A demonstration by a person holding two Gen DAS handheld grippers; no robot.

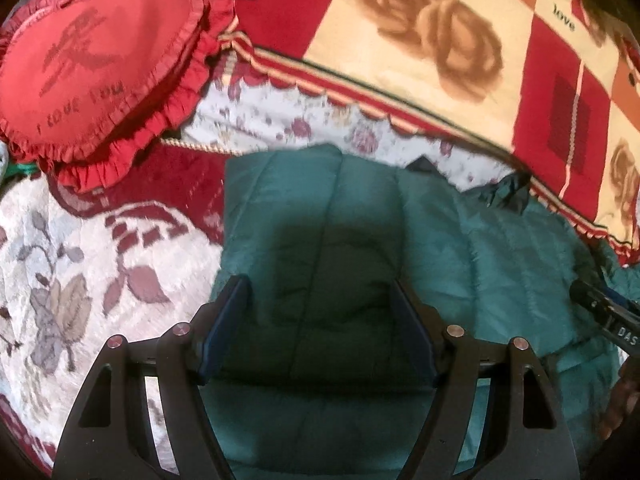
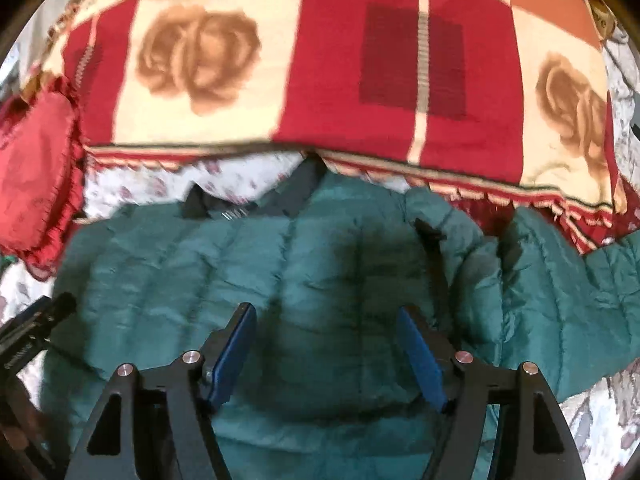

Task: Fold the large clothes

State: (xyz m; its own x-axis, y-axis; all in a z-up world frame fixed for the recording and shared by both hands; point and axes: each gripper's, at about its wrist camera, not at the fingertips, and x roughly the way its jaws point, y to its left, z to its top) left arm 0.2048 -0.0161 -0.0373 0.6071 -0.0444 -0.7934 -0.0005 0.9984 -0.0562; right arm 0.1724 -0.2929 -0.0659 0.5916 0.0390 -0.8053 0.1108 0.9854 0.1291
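While our left gripper hovers spread over the green puffer jacket, nothing is pinched. Our right gripper is spread too, heart pillow at nine o'clock.

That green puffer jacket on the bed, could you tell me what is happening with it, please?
A person with two handheld grippers is folding the green quilted jacket, which lies spread on a floral bedspread. The left gripper and right gripper hover over it, both open, holding nothing. A red heart cushion lies nearby.
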